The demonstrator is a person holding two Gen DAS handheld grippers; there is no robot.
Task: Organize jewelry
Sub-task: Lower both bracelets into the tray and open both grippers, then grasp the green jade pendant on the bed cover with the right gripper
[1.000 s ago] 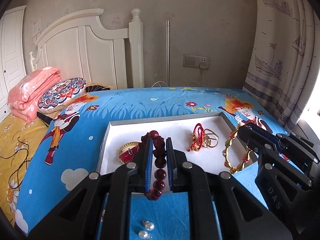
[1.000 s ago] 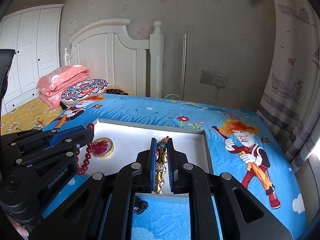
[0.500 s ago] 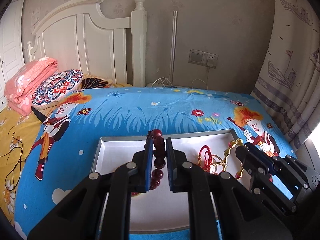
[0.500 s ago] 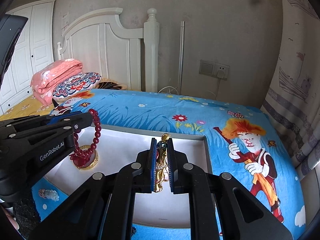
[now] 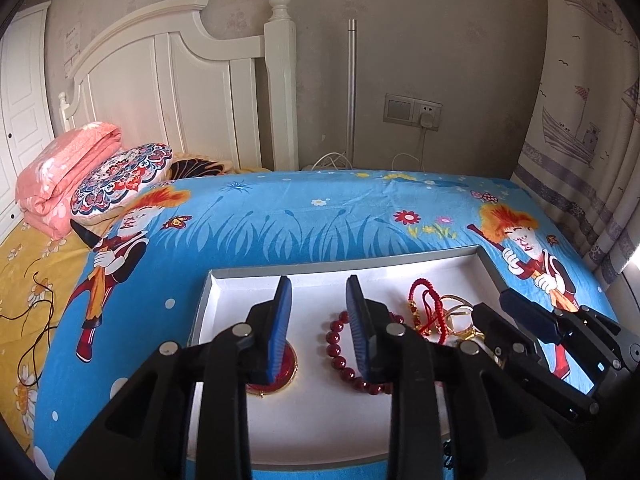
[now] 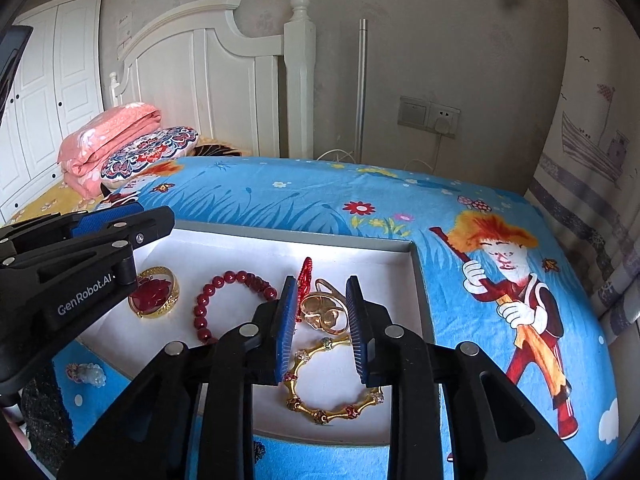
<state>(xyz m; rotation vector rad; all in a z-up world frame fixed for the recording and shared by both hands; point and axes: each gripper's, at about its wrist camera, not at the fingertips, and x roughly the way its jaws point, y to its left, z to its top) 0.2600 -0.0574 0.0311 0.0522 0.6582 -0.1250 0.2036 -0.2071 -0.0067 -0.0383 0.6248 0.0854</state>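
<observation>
A shallow white tray point(image 5: 248, 280) point(image 6: 416, 280) lies on the blue cartoon bedsheet. In it lie a red-and-gold brooch point(image 6: 154, 298) point(image 5: 290, 364), a dark red bead bracelet point(image 5: 340, 354) point(image 6: 224, 300), a red cord piece point(image 5: 426, 308) point(image 6: 306, 276), gold rings point(image 6: 324, 314) and a gold jewelled bangle point(image 6: 332, 396). My left gripper point(image 5: 318, 324) is open and empty above the bead bracelet. My right gripper point(image 6: 320, 328) is open and empty above the gold bangle. Each gripper shows in the other's view, the right one point(image 5: 532, 332) and the left one point(image 6: 120, 228).
A small pale trinket point(image 6: 86, 372) lies on the sheet left of the tray. A folded pink quilt point(image 5: 64, 172) and patterned pillow point(image 5: 120, 176) sit at the far left by the white headboard point(image 5: 180, 80). A curtain point(image 5: 588, 120) hangs on the right.
Both grippers have opened. The bead bracelet dropped from the left one and the gold bangle from the right one; both now lie in the tray.
</observation>
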